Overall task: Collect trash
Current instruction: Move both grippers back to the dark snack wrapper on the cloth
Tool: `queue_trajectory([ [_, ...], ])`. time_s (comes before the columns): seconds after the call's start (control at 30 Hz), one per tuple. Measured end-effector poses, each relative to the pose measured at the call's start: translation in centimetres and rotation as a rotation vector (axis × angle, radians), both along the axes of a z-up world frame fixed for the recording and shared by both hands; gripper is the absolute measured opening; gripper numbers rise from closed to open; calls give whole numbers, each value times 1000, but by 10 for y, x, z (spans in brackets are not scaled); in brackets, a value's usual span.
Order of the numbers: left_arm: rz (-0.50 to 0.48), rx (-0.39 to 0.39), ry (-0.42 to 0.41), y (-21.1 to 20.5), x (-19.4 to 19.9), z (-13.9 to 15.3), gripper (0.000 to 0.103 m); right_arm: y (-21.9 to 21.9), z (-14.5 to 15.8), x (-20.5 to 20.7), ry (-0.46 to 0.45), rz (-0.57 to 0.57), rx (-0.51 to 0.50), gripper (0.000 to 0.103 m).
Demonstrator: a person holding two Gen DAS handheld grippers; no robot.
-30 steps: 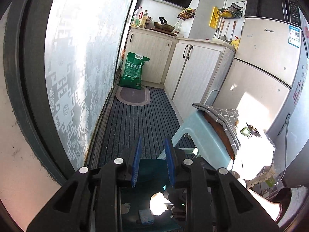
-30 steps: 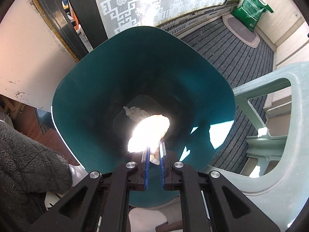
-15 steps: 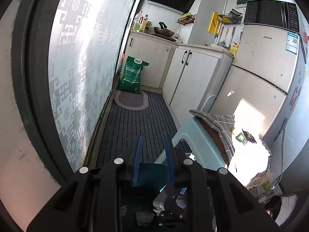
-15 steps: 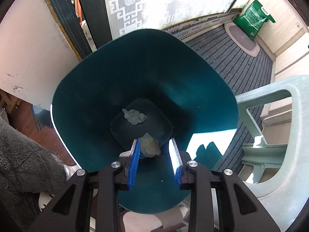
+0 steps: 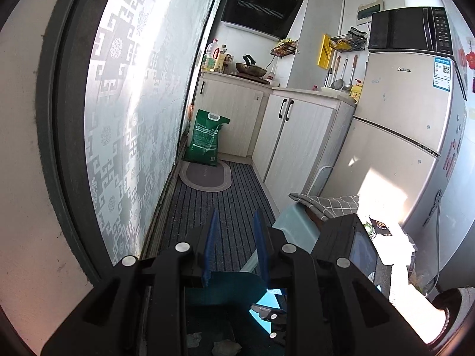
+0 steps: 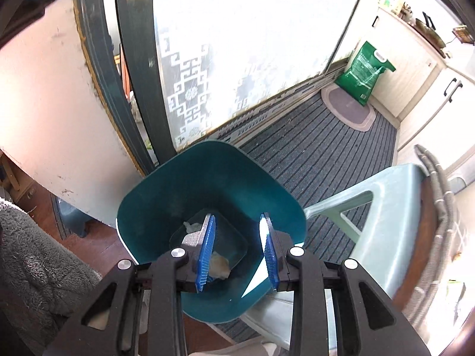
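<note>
Since a second ago the right tongs (image 6: 239, 247), then pinching a crumpled wad (image 6: 219, 268), have spread and risen, the wad now lying in the teal bin (image 6: 178, 195) on striped floor matting (image 6: 320, 148), left tongs (image 5: 234, 243) spread too.

right tool (image 6: 237, 249) agape | above teal bin (image 6: 184, 195) | two wads (image 6: 220, 267) inside

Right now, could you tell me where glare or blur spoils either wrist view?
Left wrist view: sun blows out the white cloth beside the fridge; the frosted glass door is bright but readable. Right wrist view: the door glass is washed out up top, the right edge smears, yet the teal bin and its crumpled trash stay sharp.
</note>
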State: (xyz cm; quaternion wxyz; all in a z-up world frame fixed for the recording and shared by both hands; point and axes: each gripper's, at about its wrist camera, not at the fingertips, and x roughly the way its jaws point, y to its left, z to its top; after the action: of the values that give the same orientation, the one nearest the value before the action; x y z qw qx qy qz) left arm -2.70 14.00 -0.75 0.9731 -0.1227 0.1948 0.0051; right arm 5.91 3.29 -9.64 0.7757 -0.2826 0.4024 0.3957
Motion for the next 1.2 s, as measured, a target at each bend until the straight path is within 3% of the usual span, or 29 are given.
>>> queue_trajectory([
  [0.2, -31, -2, -22, -13, 7, 7, 26, -42, 53, 16, -76, -89, 119, 31],
  [0.43, -96, 13, -5, -46, 26, 7, 26, -98, 81, 32, -127, -201, 187, 31],
  [0.9, -280, 5, 102, -134, 95, -15, 27, -188, 87, 54, -127, -316, 218, 31],
  [1.2, -400, 39, 173, -203, 133, -34, 27, -253, 78, 64, -128, -411, 231, 31],
])
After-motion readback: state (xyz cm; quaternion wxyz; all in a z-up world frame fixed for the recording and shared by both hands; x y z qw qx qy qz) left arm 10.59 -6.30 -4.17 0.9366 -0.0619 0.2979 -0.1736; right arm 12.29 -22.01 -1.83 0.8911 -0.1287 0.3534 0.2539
